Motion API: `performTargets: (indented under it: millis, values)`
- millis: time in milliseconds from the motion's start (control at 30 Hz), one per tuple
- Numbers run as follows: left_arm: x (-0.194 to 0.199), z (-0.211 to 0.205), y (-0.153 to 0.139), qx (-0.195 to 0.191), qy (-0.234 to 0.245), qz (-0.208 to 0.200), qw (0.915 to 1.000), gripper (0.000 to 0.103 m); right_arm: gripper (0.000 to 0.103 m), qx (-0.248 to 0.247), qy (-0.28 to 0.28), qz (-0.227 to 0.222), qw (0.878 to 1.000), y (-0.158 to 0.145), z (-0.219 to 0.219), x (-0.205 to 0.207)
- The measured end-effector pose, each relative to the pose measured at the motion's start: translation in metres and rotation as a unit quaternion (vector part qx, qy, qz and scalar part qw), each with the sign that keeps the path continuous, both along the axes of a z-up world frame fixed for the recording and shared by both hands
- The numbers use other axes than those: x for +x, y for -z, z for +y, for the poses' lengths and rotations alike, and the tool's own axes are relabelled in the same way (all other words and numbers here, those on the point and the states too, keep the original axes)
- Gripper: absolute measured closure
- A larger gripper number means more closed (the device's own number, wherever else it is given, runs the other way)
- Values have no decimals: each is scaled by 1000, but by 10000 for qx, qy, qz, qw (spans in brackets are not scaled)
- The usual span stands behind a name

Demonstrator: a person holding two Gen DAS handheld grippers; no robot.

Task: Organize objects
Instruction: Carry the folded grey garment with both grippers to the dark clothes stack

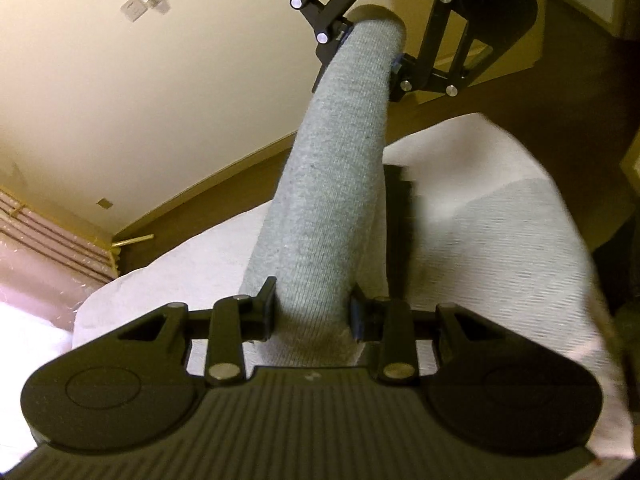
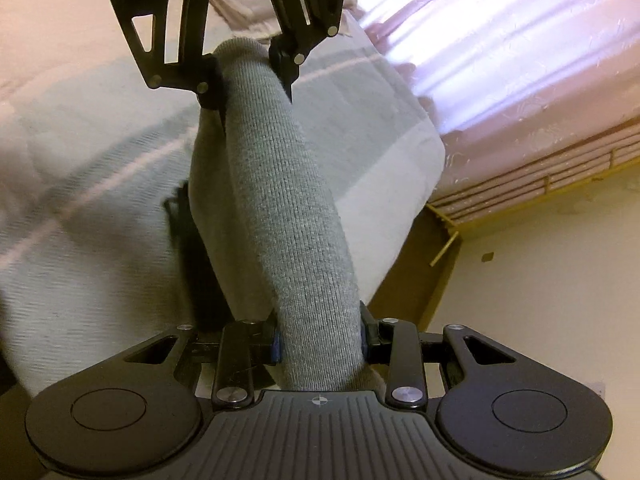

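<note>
Stretching a grey towel between both tools, my left gripper jaws clamp one end at frame bottom while my right gripper jaws clamp the other, apparently holding the top edge taut and bunched so the cloth hangs straight for folding. The rest drapes lower right. Floor and wall leave open room beyond.

We see our left gripper and right gripper: matte black, ribbed bases, round side discs, silver screws, blue-edged fingers.
</note>
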State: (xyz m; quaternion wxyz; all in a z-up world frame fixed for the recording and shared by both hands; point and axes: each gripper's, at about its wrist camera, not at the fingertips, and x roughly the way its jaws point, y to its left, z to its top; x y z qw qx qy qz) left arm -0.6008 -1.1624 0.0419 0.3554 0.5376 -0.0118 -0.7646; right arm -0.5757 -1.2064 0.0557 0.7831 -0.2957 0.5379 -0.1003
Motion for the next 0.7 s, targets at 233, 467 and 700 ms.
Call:
performTargets:
  millis: [233, 467, 700]
  values:
    - [15, -79, 7, -743, -335, -398, 9959, 73, 73, -716, -79, -546, 9959, 9, -77, 32]
    - [10, -63, 165, -915, -599, -734, 9913, 73, 72, -1092, -272, -725, 9910, 163, -63, 32]
    - [2, -14, 226, -1027, -599, -694, 9905, 67, 70, -1038, -354, -636, 9919, 210, -38, 14]
